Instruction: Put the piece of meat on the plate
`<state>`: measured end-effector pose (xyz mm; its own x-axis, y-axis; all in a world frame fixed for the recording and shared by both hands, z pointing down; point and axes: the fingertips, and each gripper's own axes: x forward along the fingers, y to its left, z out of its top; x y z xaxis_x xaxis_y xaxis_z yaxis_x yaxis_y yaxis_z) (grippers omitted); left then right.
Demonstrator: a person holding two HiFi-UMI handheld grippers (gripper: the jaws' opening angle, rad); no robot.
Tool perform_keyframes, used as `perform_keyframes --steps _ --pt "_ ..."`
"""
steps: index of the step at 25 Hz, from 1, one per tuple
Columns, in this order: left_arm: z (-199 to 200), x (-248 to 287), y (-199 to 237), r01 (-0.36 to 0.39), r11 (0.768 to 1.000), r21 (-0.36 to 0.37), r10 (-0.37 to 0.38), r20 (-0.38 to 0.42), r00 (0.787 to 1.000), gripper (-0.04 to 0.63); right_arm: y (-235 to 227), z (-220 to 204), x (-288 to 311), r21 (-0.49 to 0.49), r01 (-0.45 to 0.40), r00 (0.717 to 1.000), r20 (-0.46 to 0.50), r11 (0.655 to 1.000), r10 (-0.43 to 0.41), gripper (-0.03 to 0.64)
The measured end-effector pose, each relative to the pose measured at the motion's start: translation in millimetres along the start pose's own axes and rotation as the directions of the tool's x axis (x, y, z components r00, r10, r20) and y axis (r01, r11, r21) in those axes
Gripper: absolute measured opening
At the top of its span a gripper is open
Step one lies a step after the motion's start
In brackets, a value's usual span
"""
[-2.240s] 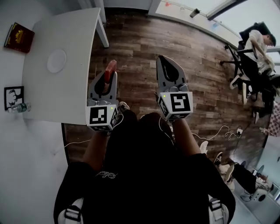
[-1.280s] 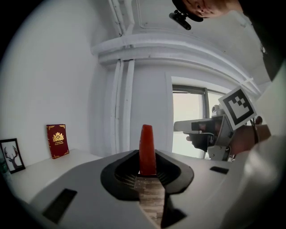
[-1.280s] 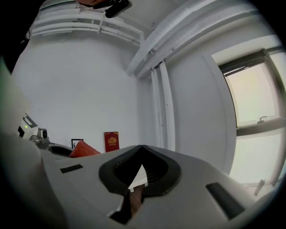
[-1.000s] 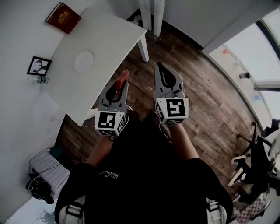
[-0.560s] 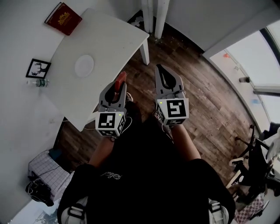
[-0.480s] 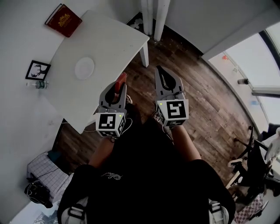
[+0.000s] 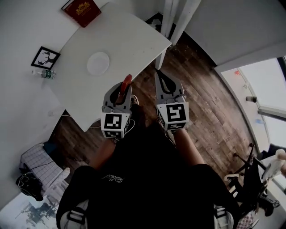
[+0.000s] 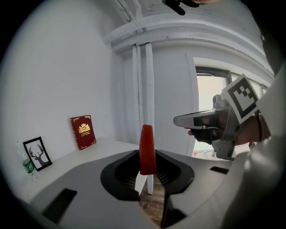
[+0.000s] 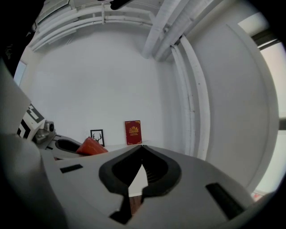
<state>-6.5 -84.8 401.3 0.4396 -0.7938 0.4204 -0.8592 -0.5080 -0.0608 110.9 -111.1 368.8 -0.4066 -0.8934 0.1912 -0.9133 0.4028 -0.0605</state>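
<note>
Your left claw (image 7: 119,94) grips the red piece of meat (image 7: 126,83) upright. Your right claw (image 7: 159,75) is clenched and empty. The white plate (image 7: 98,63) waits on the desk (image 7: 134,38), ahead-left of the left claw and well apart. The meat is not yet delivered.

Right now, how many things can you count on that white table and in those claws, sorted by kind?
Plate: 1
Red book: 1
Framed picture: 1
Water bottle: 1
Piece of meat, held in the left gripper: 1
Total: 5
</note>
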Motion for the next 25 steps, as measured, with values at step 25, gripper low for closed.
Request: perform_keyframes --steps 25 --pt "-56.4 -1.8 136.6 -0.114 0.967 0.23 0.168 -0.227 0.959 0.087 88.7 -34.3 82.2 -0.284 -0.211 0.967 -0.202 0.935 0.157 0.021"
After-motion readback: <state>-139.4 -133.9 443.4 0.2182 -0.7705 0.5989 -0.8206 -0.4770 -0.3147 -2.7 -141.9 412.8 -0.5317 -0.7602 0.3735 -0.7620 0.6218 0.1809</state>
